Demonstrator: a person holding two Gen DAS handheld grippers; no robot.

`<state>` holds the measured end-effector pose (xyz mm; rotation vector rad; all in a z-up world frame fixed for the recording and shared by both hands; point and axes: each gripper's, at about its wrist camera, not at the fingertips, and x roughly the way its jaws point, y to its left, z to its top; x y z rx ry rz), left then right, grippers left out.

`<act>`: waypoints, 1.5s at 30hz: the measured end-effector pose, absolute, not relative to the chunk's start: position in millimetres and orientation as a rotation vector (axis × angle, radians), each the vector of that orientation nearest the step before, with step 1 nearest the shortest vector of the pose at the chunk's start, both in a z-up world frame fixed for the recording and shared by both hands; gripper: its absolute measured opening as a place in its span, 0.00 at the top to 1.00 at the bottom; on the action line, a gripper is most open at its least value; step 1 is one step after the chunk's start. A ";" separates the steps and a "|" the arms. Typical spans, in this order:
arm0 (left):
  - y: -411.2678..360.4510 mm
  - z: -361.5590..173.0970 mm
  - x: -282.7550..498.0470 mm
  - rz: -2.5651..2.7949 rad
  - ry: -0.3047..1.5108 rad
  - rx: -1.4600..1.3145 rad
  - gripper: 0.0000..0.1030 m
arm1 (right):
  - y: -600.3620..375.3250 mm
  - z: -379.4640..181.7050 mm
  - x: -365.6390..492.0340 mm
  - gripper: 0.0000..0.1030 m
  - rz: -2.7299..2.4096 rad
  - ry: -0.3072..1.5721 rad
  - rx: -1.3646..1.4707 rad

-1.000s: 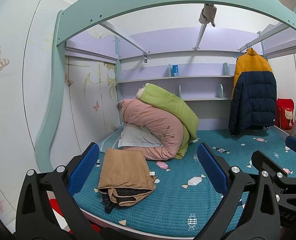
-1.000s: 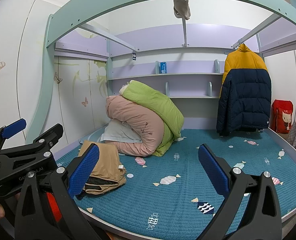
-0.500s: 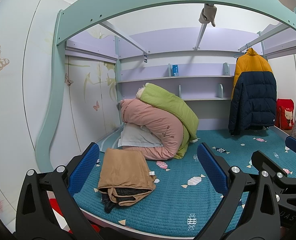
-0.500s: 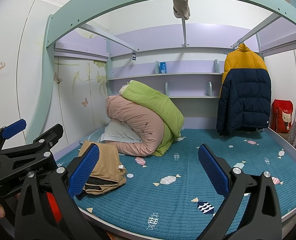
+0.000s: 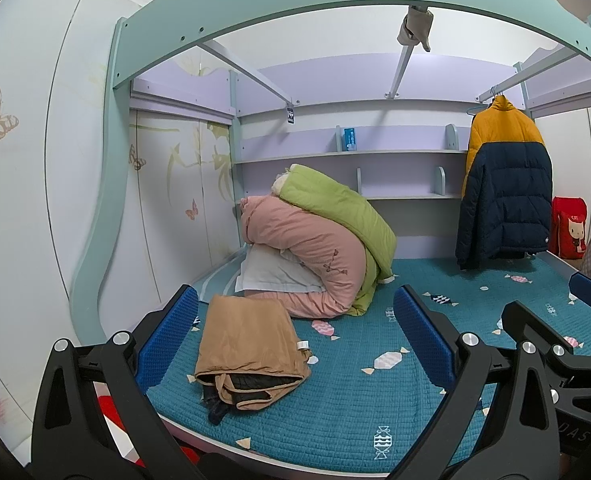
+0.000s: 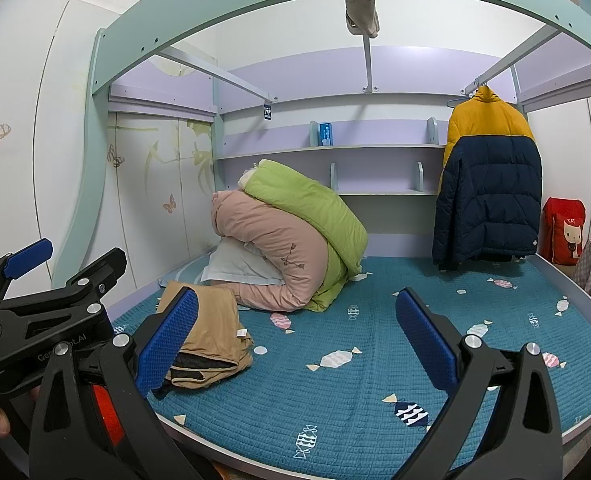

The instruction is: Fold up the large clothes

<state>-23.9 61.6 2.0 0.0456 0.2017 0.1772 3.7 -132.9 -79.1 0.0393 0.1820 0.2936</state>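
Left wrist view: you held both grippers, left gripper point(image 5: 293, 334) and right gripper point(image 6: 295, 332), wide open, empty, short of the mattress's front edge. The folded tan padded garment point(image 5: 249, 350) sat at its front-left corner; next garment likely the hanging yellow-and-navy puffer jacket point(image 6: 489, 184) — lift it clear of its hanger first.

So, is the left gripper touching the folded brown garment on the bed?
Apart. The left wrist view shows the left gripper open, and teal mattress visible between its fingers and the brown garment.
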 end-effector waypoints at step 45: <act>63.3 -2.5 -14.7 0.201 0.220 0.055 0.05 | -116.7 -91.9 6.7 0.07 0.286 0.205 0.056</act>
